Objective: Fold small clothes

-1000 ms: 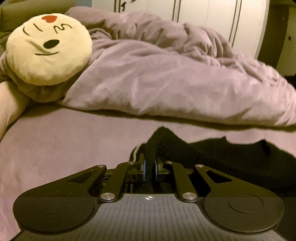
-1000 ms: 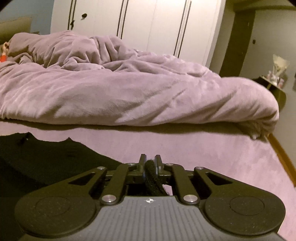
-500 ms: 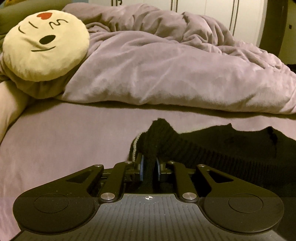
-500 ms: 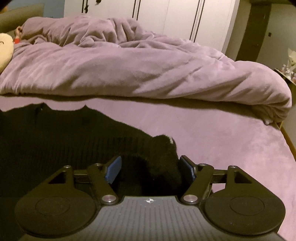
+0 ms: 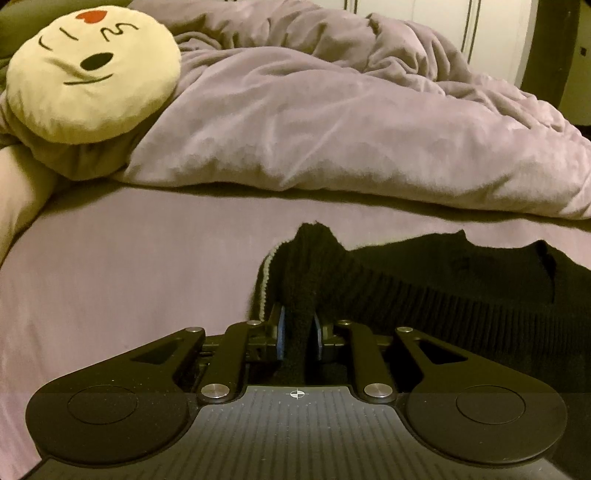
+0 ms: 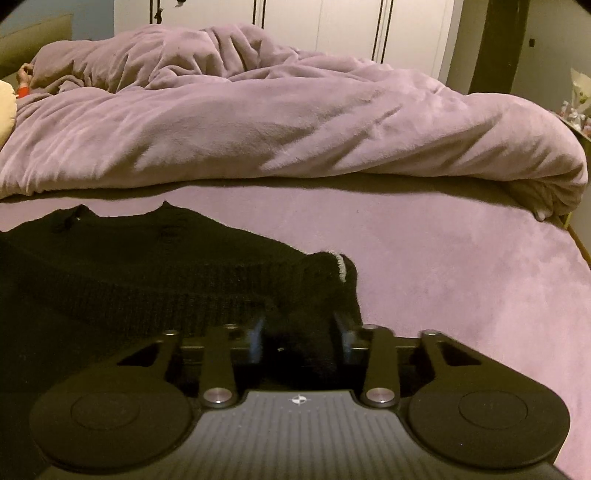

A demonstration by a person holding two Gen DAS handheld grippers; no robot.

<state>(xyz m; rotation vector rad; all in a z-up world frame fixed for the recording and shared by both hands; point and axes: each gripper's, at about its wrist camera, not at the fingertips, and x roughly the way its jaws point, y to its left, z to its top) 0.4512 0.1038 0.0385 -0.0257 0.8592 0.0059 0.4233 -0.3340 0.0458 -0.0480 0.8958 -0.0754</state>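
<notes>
Left gripper (image 5: 298, 334) has its two blue pads pinched nearly together on a bunched fold of the black knit garment (image 5: 461, 291), at the garment's left corner where a pale striped edge shows. Right gripper (image 6: 300, 338) stands somewhat wider, its jaws closing around the thick bunched right corner of the same garment (image 6: 147, 277); the fabric fills the gap between the blurred pads, and they appear to press on it, though the blur makes the contact hard to confirm. A small pale trim shows at that corner too.

The garment lies spread across the near part of the bed (image 5: 129, 266), on the mauve sheet (image 6: 461, 266), stretched between the two grippers with its far edge wavy and flat against the sheet (ribbed knit is visible along its lower band). Beyond it, well apart, a rumpled mauve duvet (image 5: 332, 122) is heaped across the bed. A round cream cushion (image 5: 92, 70) with a drawn face and a red heart rests on the duvet's left end. White wardrobe doors (image 6: 332, 29) stand behind the bed
</notes>
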